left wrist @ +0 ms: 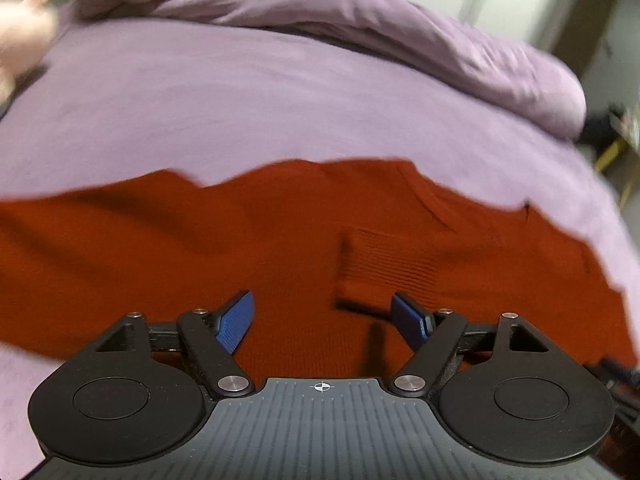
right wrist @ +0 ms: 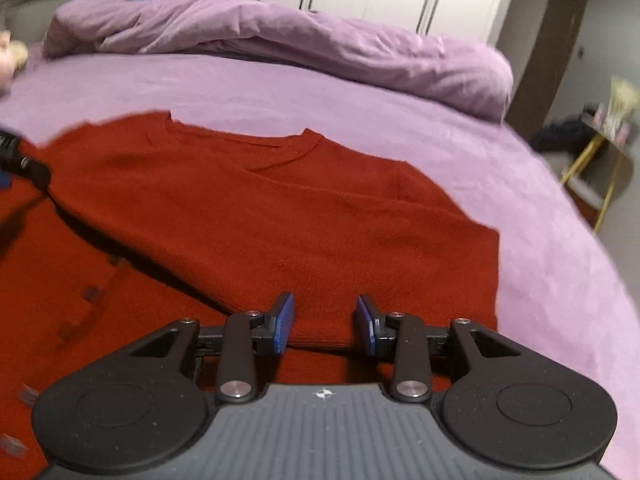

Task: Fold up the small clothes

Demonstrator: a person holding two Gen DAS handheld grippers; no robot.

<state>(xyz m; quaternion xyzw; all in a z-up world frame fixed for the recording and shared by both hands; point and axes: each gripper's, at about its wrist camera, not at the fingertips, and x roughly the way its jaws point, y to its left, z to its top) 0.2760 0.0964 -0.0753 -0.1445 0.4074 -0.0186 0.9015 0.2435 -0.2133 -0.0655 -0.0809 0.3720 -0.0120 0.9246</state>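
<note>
A rust-red knit sweater (left wrist: 200,248) lies spread on a purple bed. In the left wrist view a ribbed sleeve cuff (left wrist: 388,260) lies folded over its body. My left gripper (left wrist: 324,320) hovers over the sweater, open wide and empty. In the right wrist view the sweater (right wrist: 280,220) has one side folded over, neckline (right wrist: 288,152) at the far edge. My right gripper (right wrist: 325,322) is open, its blue pads either side of the folded near edge, holding nothing. The left gripper's tip (right wrist: 24,168) shows at the left edge.
The purple bedsheet (right wrist: 520,200) extends to the right and far side. A bunched purple duvet (right wrist: 280,40) lies along the far edge. A pink soft thing (left wrist: 24,36) sits far left. A gold-legged side table (right wrist: 600,152) stands beyond the bed's right edge. White wardrobe doors stand behind.
</note>
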